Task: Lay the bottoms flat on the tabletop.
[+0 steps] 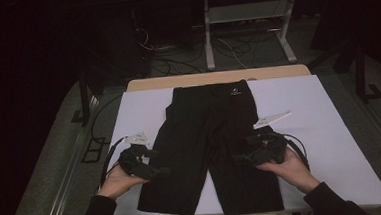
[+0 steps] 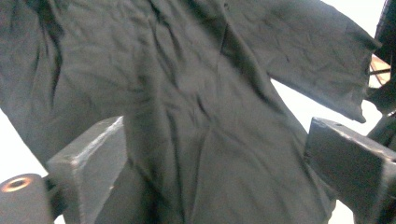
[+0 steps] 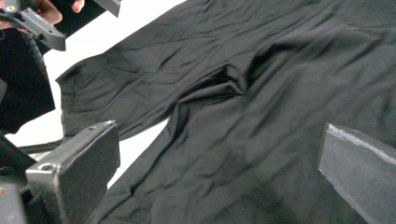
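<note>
A pair of black shorts (image 1: pixel 205 131) lies flat on the white table top (image 1: pixel 320 129), waistband at the far side and both legs pointing toward the person. My left gripper (image 1: pixel 155 170) hovers at the outer edge of the left leg, jaws open. In the left gripper view the wrinkled shorts (image 2: pixel 187 70) spread beneath the left gripper (image 2: pixel 217 154), with nothing pinched. My right gripper (image 1: pixel 239 158) sits over the right leg, also open. In the right gripper view the shorts (image 3: pixel 261 93) lie under the wide-apart jaws of the right gripper (image 3: pixel 219 163).
A wooden strip (image 1: pixel 217 78) borders the table's far edge. Beyond it, a white metal stand (image 1: pixel 246 29) and loose cables (image 1: pixel 230 47) rest on the dark floor. Bare white table lies to the right and left of the shorts.
</note>
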{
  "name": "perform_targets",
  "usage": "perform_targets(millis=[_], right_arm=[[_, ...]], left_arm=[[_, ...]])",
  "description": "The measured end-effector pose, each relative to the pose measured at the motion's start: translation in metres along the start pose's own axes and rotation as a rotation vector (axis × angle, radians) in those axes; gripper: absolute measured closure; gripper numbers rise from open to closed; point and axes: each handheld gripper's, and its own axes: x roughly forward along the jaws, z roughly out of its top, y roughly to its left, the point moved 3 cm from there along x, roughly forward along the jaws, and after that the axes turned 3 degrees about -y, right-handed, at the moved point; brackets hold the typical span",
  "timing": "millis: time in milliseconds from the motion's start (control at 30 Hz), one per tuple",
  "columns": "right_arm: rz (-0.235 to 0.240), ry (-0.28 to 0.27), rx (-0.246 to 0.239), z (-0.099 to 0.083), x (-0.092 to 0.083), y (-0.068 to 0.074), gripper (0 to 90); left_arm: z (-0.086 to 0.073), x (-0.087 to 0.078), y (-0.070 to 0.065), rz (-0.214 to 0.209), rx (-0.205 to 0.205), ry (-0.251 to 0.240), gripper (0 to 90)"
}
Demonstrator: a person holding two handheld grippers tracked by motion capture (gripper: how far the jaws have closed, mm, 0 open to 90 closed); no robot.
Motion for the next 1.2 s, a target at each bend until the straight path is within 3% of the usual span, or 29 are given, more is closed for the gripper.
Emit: perform_targets(millis=[300, 567, 800, 1000, 1200], right_arm=[[-0.017, -0.046, 0.006, -0.007, -0.022, -0.014, 0.0], [-0.042, -0.084, 0.012, -0.016, -0.032, -0.025, 0.0], [-0.051, -0.121, 0.005, -0.021, -0.038, -0.03, 0.0], [-0.055, -0.148, -0.037, -0.026, -0.04, -0.032, 0.0], [-0.069, -0.156, -0.076, -0.033, -0.042, -0.036, 0.0]], left_arm=[[0.017, 0.019, -0.016, -0.007, 0.038, -0.061, 0.3], [0.026, 0.034, -0.029, -0.001, 0.062, -0.16, 0.0], [0.024, 0.04, -0.034, 0.006, 0.065, -0.241, 0.0], [0.015, 0.044, -0.032, 0.054, 0.046, -0.312, 0.0], [0.008, 0.053, -0.033, 0.05, 0.091, -0.284, 0.0]])
